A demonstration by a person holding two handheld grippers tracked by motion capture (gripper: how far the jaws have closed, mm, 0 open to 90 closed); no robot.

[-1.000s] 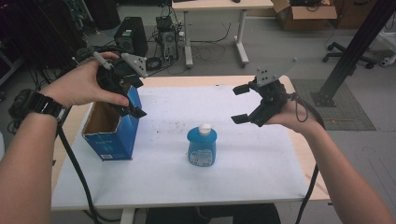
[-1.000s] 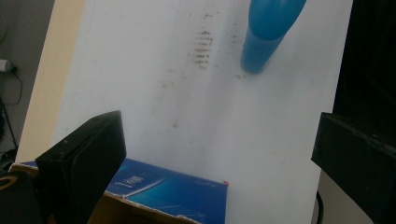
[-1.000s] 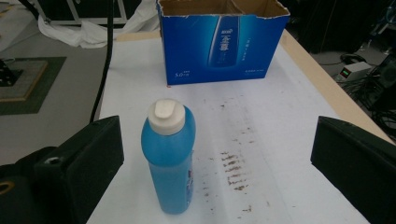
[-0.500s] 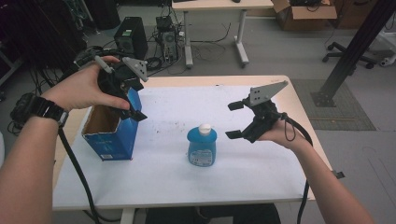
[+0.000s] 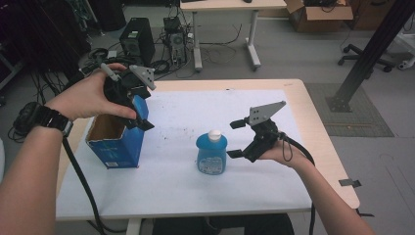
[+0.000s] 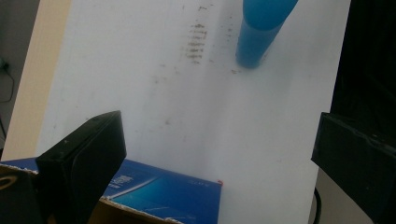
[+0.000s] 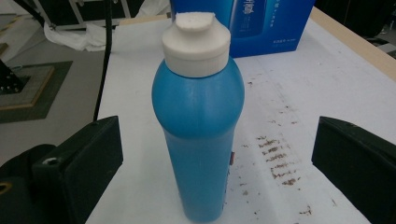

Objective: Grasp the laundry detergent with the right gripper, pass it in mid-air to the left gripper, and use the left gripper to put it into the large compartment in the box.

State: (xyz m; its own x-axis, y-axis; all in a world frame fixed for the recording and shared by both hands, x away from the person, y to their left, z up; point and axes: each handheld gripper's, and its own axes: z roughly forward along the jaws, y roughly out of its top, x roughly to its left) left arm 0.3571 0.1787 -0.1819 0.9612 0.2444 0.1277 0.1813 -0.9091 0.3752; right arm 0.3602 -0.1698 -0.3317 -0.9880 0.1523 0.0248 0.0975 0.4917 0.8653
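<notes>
A blue bottle [image 5: 212, 152] with a white cap stands upright on the white table cover. My right gripper [image 5: 236, 139] is open just to its right, jaws pointing at it; in the right gripper view the bottle [image 7: 201, 121] stands centred ahead of the two wide-apart jaws, untouched. A blue cardboard box [image 5: 115, 142] with its top open stands at the table's left. My left gripper [image 5: 139, 110] is open above the box's right wall. The box rim [image 6: 163, 186] lies low between its jaws, and the bottle [image 6: 259, 32] shows farther off.
The white cover [image 5: 195, 107] has brown specks [image 5: 183, 131] near its middle. The wooden table edge [image 5: 320, 127] runs along the right. Behind the table are a computer tower [image 5: 137, 41], cables and another table [image 5: 225, 7]. A black post [image 5: 367, 54] stands at the right.
My right gripper has dropped and moved left until it is close beside the bottle. The left gripper has stayed over the box, almost still.
</notes>
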